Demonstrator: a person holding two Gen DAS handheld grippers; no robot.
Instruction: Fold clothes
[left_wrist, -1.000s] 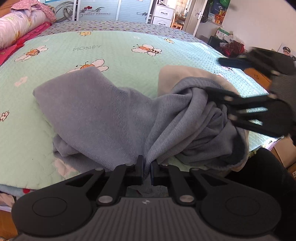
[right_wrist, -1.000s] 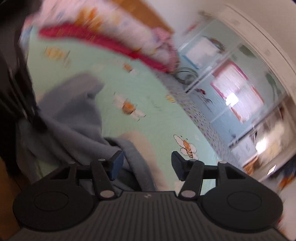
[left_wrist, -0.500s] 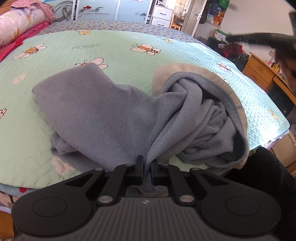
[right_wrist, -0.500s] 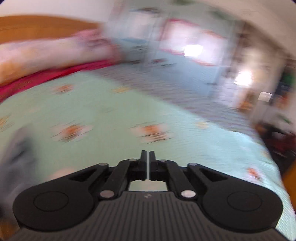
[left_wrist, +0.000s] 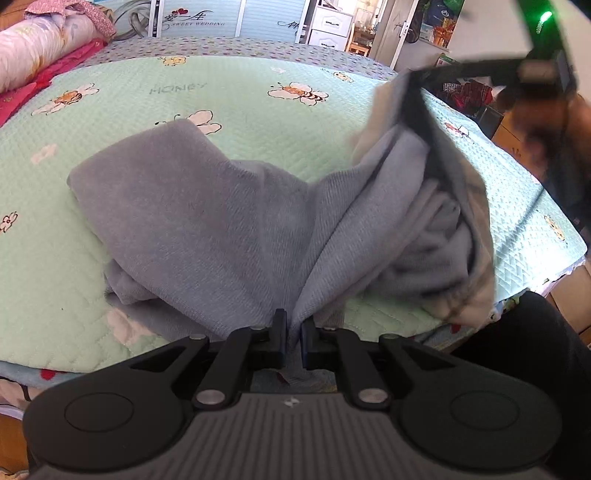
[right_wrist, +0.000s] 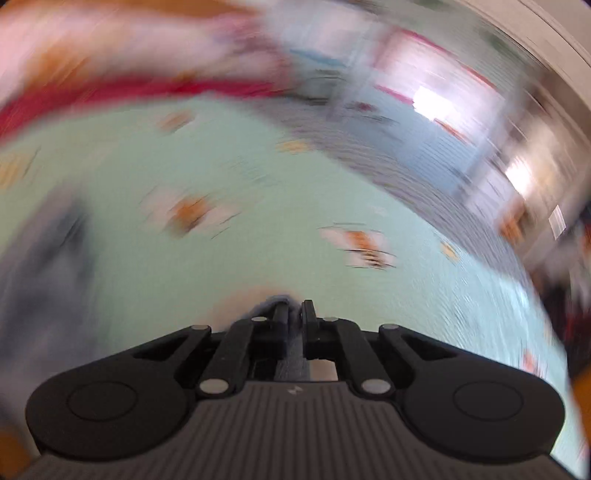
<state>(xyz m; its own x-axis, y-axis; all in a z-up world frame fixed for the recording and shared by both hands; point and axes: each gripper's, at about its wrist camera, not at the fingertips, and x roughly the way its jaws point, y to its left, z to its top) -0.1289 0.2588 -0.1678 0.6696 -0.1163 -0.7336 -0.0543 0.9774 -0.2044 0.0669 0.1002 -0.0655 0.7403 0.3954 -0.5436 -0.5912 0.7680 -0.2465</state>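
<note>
Grey garment (left_wrist: 207, 221) bunched on near edge of green bedspread (left_wrist: 258, 122). Left gripper (left_wrist: 293, 332) clamped on near hem as anchor; right gripper (right_wrist: 293, 317) pinched on raised far-right edge, likely for spreading.

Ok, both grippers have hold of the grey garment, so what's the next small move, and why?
Probably draw the right gripper up and away from the left gripper to spread the grey garment. Both are shut on its cloth, the right-hand part is already lifted, yet the rest lies bunched on the green bedspread. It needs flattening before any fold.
</note>
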